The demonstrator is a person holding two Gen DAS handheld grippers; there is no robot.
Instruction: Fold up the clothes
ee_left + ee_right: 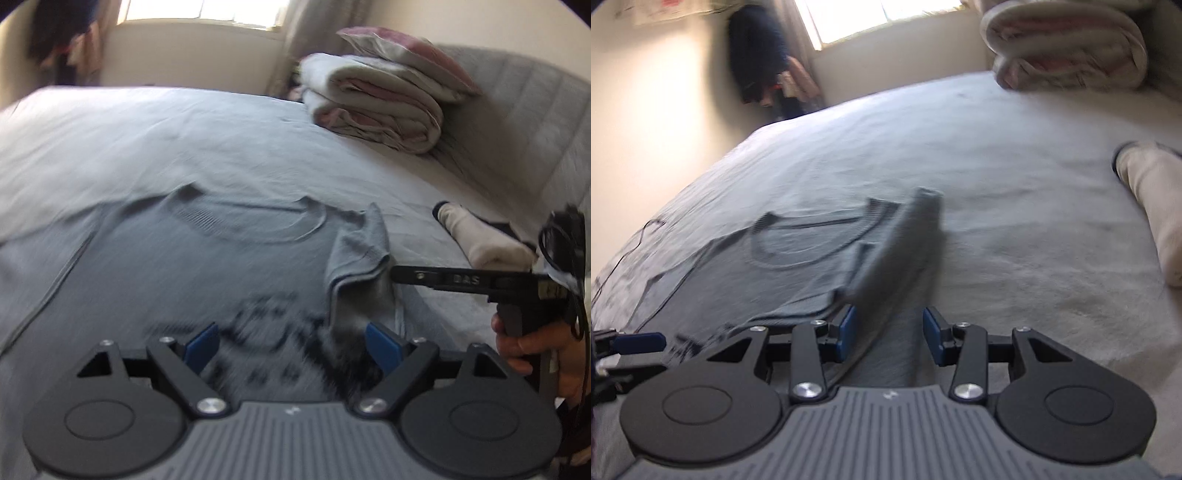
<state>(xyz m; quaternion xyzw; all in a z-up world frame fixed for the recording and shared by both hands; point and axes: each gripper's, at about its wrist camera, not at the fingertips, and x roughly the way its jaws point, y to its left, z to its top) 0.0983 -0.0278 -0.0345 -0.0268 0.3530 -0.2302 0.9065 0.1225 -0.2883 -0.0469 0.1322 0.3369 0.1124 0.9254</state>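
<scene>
A grey T-shirt (pixel 207 258) with dark print lies flat on the bed, collar away from me. Its right sleeve (pixel 360 254) is folded up and over onto the body. My left gripper (pixel 291 345) is open, hovering over the printed chest, holding nothing. My right gripper (pixel 888 334) is open, with the folded sleeve (pixel 901 243) running between its blue pads; the jaws do not close on it. The right gripper also shows in the left wrist view (pixel 402 275), beside the sleeve. Both views are motion-blurred.
A light grey bedsheet (pixel 184 140) covers the bed. A folded duvet and pillow stack (pixel 384 99) sits at the far right by the padded headboard (pixel 535 122). A cream rolled garment (pixel 480 240) lies at right. A thin cable (pixel 624 254) runs along the bed's left.
</scene>
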